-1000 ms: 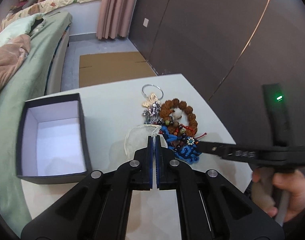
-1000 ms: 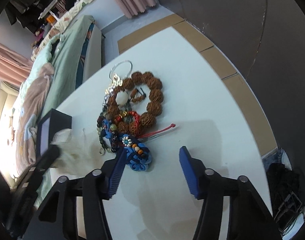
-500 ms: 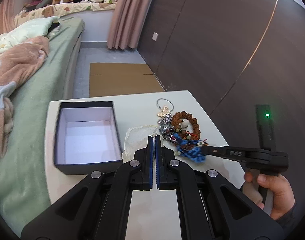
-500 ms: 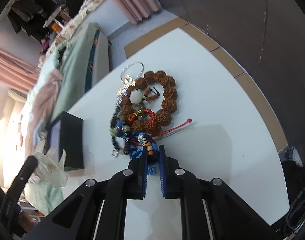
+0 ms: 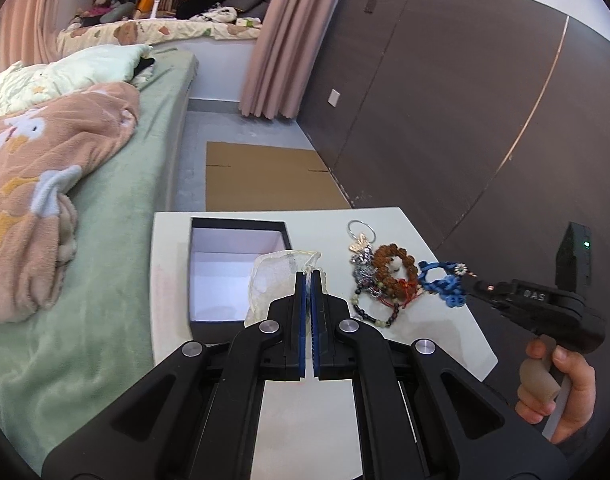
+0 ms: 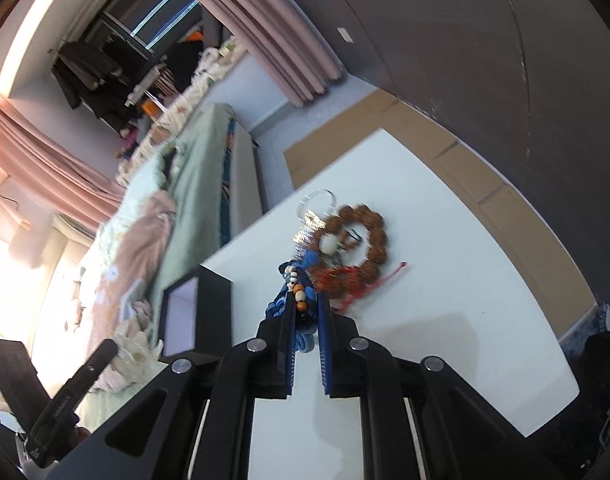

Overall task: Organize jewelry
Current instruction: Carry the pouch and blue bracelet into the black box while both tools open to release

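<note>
Blue knotted bracelet [image 6: 301, 300] rose off counter [image 6: 445, 280], clamped in right gripper [image 6: 307, 308] jaws; left gripper [image 5: 308, 280] jaws pinched gauze pouch [image 5: 273, 276], box [image 5: 225, 264] at 10 o'clock.

One box [image 5: 209, 280], one pouch [image 5: 273, 280], two tools, one jewelry pile [image 5: 389, 276].

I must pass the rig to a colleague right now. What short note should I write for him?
Left gripper: shut on the sheer pouch, held over the open black box.
Right gripper: shut on the blue knotted bracelet, lifted off the white table.
On the table: brown bead bracelet, silver keyring charm, dark bead strand.
Done: nothing in the box yet.
Left: everything.
</note>
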`<act>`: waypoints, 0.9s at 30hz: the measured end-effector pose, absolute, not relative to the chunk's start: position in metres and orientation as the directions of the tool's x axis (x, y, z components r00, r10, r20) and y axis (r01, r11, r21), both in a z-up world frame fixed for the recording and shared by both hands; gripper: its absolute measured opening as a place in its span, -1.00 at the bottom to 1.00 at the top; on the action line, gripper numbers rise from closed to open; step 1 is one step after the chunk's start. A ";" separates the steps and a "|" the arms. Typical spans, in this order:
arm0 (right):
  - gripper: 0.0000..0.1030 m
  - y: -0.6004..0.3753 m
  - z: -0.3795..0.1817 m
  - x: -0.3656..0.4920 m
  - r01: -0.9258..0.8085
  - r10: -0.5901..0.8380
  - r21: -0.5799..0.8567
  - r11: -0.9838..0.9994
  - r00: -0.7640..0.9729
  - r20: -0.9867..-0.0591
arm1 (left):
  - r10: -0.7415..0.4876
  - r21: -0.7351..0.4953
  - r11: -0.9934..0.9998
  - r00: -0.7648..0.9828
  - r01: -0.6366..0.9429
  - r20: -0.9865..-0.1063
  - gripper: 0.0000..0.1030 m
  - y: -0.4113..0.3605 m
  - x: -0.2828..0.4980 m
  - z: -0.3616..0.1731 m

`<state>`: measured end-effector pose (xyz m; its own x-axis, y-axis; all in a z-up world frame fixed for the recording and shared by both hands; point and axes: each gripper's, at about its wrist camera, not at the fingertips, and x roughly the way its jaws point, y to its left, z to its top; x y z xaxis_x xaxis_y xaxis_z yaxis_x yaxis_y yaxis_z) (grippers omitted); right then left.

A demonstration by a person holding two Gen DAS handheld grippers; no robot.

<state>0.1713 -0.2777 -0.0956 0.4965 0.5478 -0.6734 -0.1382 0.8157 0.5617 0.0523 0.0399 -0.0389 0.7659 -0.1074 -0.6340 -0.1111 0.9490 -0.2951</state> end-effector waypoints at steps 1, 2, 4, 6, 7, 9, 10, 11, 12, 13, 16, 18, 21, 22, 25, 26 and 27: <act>-0.81 -0.277 -0.093 0.169 -0.147 0.556 0.569 0.809 0.502 -0.662 | -0.105 -0.297 0.948 0.767 -0.115 -0.632 -0.93 0.043 0.052 -0.038; -0.81 -0.275 -0.090 0.167 -0.161 0.570 0.579 0.799 0.510 -0.645 | -0.101 -0.301 0.946 0.770 -0.122 -0.630 -0.93 0.047 0.051 -0.038; -0.81 -0.272 -0.085 0.164 -0.179 0.585 0.590 0.787 0.518 -0.624 | -0.095 -0.309 0.942 0.774 -0.134 -0.626 -0.93 0.054 0.048 -0.037; -0.81 -0.266 -0.080 0.161 -0.205 0.602 0.598 0.775 0.529 -0.599 | -0.092 -0.316 0.938 0.775 -0.143 -0.625 -0.93 0.059 0.048 -0.037; -0.81 -0.263 -0.078 0.160 -0.218 0.609 0.600 0.770 0.532 -0.589 | -0.092 -0.319 0.936 0.777 -0.146 -0.623 -0.93 0.062 0.048 -0.036; -0.81 -0.259 -0.075 0.158 -0.235 0.622 0.606 0.760 0.535 -0.572 | -0.093 -0.333 0.930 0.776 -0.156 -0.624 -0.93 0.069 0.048 -0.037; -0.81 -0.256 -0.073 0.157 -0.245 0.628 0.608 0.755 0.536 -0.564 | -0.096 -0.340 0.927 0.778 -0.157 -0.621 -0.93 0.070 0.048 -0.037; -0.81 -0.253 -0.071 0.155 -0.256 0.637 0.612 0.748 0.536 -0.555 | -0.104 -0.354 0.922 0.785 -0.154 -0.611 -0.93 0.073 0.048 -0.037; -0.81 -0.251 -0.070 0.155 -0.266 0.645 0.615 0.742 0.535 -0.546 | -0.104 -0.361 0.919 0.789 -0.156 -0.605 -0.93 0.076 0.048 -0.037; -0.81 -0.247 -0.069 0.154 -0.277 0.652 0.617 0.736 0.535 -0.538 | -0.101 -0.370 0.915 0.794 -0.163 -0.599 -0.93 0.079 0.049 -0.037; -0.80 -0.235 -0.065 0.152 -0.307 0.673 0.622 0.721 0.527 -0.520 | -0.110 -0.389 0.907 0.801 -0.161 -0.588 -0.93 0.083 0.057 -0.041; -0.80 -0.228 -0.065 0.153 -0.322 0.684 0.625 0.711 0.521 -0.511 | -0.114 -0.398 0.903 0.804 -0.161 -0.584 -0.93 0.085 0.065 -0.046; -0.80 -0.215 -0.065 0.153 -0.345 0.700 0.627 0.699 0.509 -0.501 | -0.123 -0.407 0.900 0.802 -0.159 -0.584 -0.65 0.087 0.073 -0.049; -0.80 -0.209 -0.066 0.154 -0.354 0.706 0.626 0.695 0.501 -0.501 | -0.128 -0.415 0.895 0.798 -0.162 -0.589 -0.40 0.088 0.074 -0.049; -0.80 -0.193 -0.068 0.156 -0.371 0.718 0.625 0.687 0.478 -0.505 | -0.109 -0.447 0.876 0.826 -0.183 -0.553 0.29 0.096 0.068 -0.045; -0.80 -0.189 -0.069 0.157 -0.376 0.723 0.626 0.683 0.471 -0.506 | -0.102 -0.442 0.877 0.825 -0.189 -0.555 0.29 0.098 0.067 -0.042; -0.80 -0.185 -0.070 0.158 -0.381 0.727 0.627 0.680 0.464 -0.506 | -0.097 -0.441 0.876 0.823 -0.196 -0.559 0.29 0.100 0.066 -0.041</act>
<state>0.1576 -0.1848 -0.0698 0.4642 0.7267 -0.5063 -0.3806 0.6798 0.6269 0.0662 0.0998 -0.0412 0.8233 -0.0974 -0.5592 -0.1962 0.8756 -0.4413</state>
